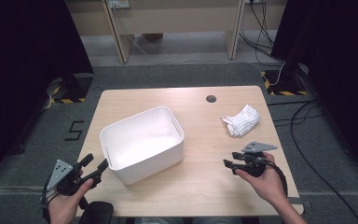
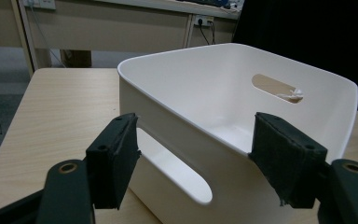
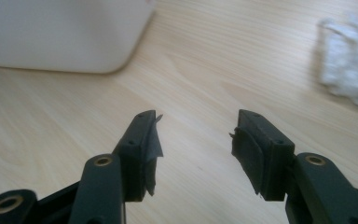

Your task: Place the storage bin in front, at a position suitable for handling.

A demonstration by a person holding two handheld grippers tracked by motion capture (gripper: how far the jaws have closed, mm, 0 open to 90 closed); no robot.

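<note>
**Both grippers open, bin and cloth untouched**

At the bottom left of the high view, the left gripper [image 1: 96, 169] sits in a hand cut off by the frame's lower edge, its jaws apart and pointing at the near corner of the white bin [image 1: 142, 142]. Its own view shows the pads [image 2: 114, 158] spread to either side of that corner, with the bin's rim between them but not pressed; whether either pad touches the wall is hard to tell. A slot handle [image 2: 179, 170] opens in the near wall, and through the far slot a scrap of white cloth [image 2: 292, 95] peeks.

Lower right in the high view, the right gripper [image 1: 229, 165] hovers over bare table [image 1: 205, 182], jaws apart and empty, the forearm cut off at the bottom edge. Its view has worn tape fraying off both pads [image 3: 151, 149]; the bin's corner at upper left and the cloth [image 3: 349, 60] at upper right are blurred.

Farther up, right of centre, the crumpled cloth [image 1: 241, 120] lies on the table, well apart from the bin. A cable hole [image 1: 211, 98] sits near the far edge. On the floor at left, a black "5" [image 1: 74, 130] is marked.
</note>
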